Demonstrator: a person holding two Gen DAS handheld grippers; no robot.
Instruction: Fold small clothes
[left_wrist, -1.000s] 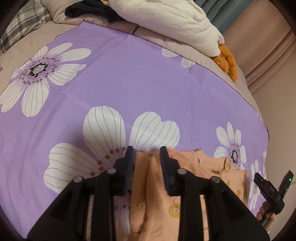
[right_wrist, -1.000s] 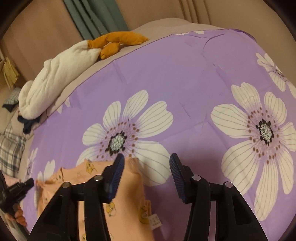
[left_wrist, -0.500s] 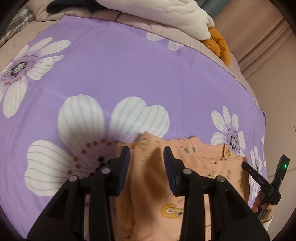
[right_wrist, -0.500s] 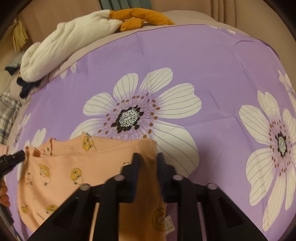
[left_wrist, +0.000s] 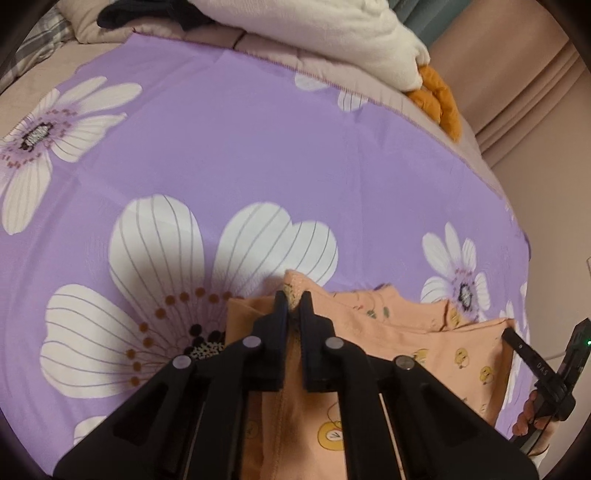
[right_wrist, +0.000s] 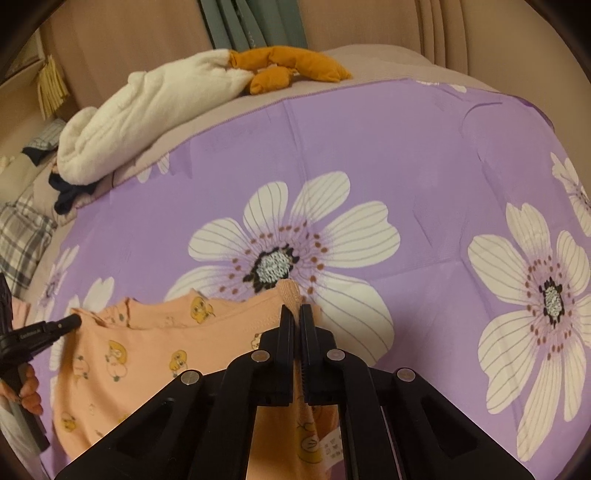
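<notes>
A small peach garment with yellow cartoon prints (left_wrist: 413, 343) lies on a purple sheet with white flowers (left_wrist: 258, 155). My left gripper (left_wrist: 291, 301) is shut on the garment's edge at one corner; a bit of fabric pokes out past the tips. My right gripper (right_wrist: 294, 312) is shut on the garment (right_wrist: 147, 350) at the opposite corner, fabric bunched between the pads. Each gripper shows at the edge of the other's view, the right gripper (left_wrist: 543, 365) and the left gripper (right_wrist: 40, 332), both held at the stretched top edge.
A white fluffy blanket (right_wrist: 155, 107) with an orange plush piece (right_wrist: 291, 66) lies at the far edge of the bed. Dark clothing (right_wrist: 68, 192) and a plaid pillow (right_wrist: 22, 232) lie at the far left. A beige wall and teal curtain (right_wrist: 251, 26) stand behind.
Both grippers have closed on the garment's edge: the right shut half a second ago, the left only now. The garment's top edge is now pulled taut between them.
</notes>
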